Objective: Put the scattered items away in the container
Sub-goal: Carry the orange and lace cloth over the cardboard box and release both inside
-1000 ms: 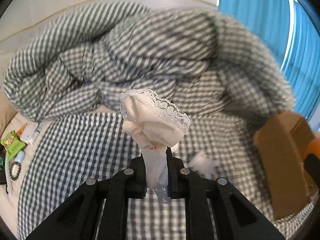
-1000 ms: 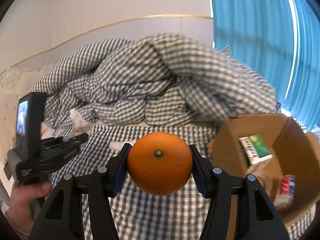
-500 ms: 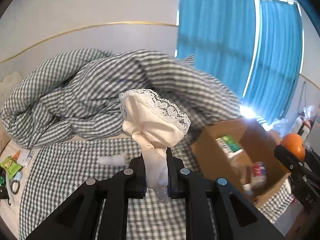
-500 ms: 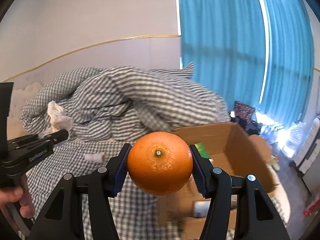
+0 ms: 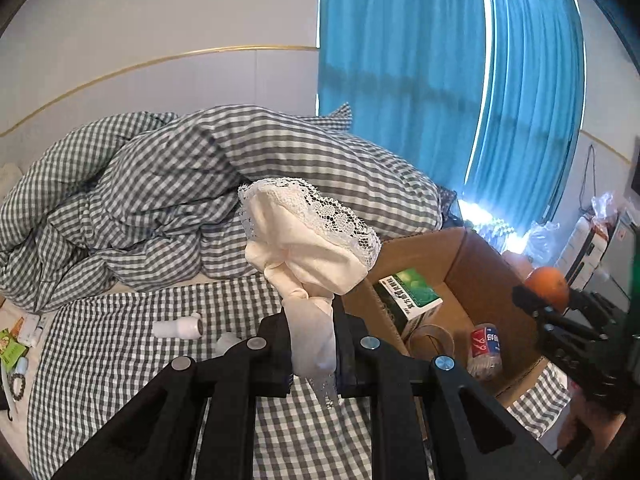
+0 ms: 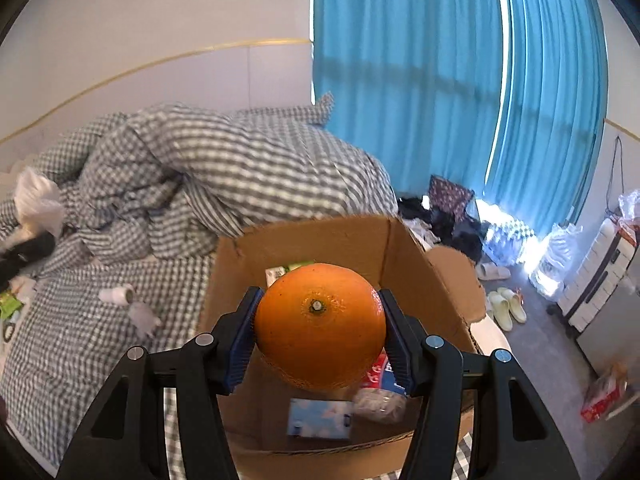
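Note:
My left gripper (image 5: pixel 311 344) is shut on a cream cloth with a lace edge (image 5: pixel 308 240) and holds it above the checked bed, left of the open cardboard box (image 5: pixel 476 256). My right gripper (image 6: pixel 320 328) is shut on an orange (image 6: pixel 320 322) and holds it over the cardboard box (image 6: pixel 312 240). The orange also shows at the far right of the left wrist view (image 5: pixel 547 282). The box holds a green-and-white carton (image 5: pixel 410 292), a crushed bottle (image 5: pixel 485 350) and a pale blue tissue pack (image 6: pixel 319 418).
A rumpled checked duvet (image 5: pixel 168 200) fills the back of the bed. Two small white bottles (image 5: pixel 178 326) lie on the checked sheet. Small packets and a bead bracelet (image 5: pixel 16 376) lie at the far left. Blue curtains (image 6: pixel 440 100) and floor clutter are to the right.
Both grippers have swung right toward the box. The orange now hangs over the box opening. The cloth is nearer the box's left wall.

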`<action>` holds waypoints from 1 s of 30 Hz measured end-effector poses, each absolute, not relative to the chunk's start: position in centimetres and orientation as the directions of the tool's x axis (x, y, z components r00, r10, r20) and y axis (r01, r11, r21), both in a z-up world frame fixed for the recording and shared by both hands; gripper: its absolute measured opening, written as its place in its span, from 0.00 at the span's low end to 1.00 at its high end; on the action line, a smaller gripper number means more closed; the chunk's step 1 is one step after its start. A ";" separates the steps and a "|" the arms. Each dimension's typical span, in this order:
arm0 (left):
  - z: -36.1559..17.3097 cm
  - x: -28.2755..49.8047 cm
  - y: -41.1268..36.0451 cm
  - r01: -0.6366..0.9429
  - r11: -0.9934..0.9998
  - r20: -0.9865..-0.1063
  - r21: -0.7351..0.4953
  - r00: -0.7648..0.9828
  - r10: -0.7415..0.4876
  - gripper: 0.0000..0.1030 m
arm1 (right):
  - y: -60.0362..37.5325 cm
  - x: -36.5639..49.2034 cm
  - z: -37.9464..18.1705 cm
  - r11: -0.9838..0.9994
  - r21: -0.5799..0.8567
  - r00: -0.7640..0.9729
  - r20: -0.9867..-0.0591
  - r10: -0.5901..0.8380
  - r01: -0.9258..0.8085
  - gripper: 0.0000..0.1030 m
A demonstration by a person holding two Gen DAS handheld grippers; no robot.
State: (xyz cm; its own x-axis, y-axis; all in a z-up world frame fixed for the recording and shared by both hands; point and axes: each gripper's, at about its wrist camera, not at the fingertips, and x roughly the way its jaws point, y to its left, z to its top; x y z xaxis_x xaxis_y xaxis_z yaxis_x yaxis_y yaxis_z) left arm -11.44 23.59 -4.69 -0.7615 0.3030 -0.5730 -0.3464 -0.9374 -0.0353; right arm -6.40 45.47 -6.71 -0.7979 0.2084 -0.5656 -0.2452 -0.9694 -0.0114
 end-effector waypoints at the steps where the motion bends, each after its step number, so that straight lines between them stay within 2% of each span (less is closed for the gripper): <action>1: -4.7 -11.5 23.7 -0.348 -0.937 -0.573 -0.034 -0.761 0.303 0.13 | 45.9 -6.5 -7.1 -0.968 -0.011 -0.791 -0.574 0.210 -0.250 0.55; 8: -4.8 -11.8 24.7 -0.361 -0.932 -0.574 -0.024 -0.759 0.309 0.13 | 46.9 -6.3 -8.9 -0.963 -0.029 -0.780 -0.579 0.235 -0.268 0.55; 9: -4.8 -11.7 24.8 -0.364 -0.931 -0.573 -0.024 -0.758 0.312 0.13 | 46.9 -6.1 -8.6 -0.961 -0.035 -0.786 -0.567 0.245 -0.274 0.60; 10: -4.8 -11.7 25.0 -0.368 -0.929 -0.573 -0.024 -0.757 0.315 0.13 | 46.9 -5.9 -8.4 -0.957 -0.044 -0.792 -0.551 0.262 -0.286 0.74; 12: -4.8 -11.6 25.7 -0.379 -0.925 -0.572 -0.022 -0.754 0.323 0.13 | 47.0 -5.5 -7.8 -0.953 -0.042 -0.807 -0.520 0.278 -0.301 0.86; 21: -5.7 -11.3 29.9 -0.454 -0.891 -0.587 -0.027 -0.714 0.382 0.13 | 49.7 -2.7 -6.0 -0.936 -0.006 -0.823 -0.474 0.312 -0.352 0.86; 30: -8.1 -10.2 37.1 -0.556 -0.831 -0.622 -0.003 -0.650 0.436 0.13 | 53.4 0.2 -6.0 -0.914 0.026 -0.807 -0.480 0.344 -0.406 0.86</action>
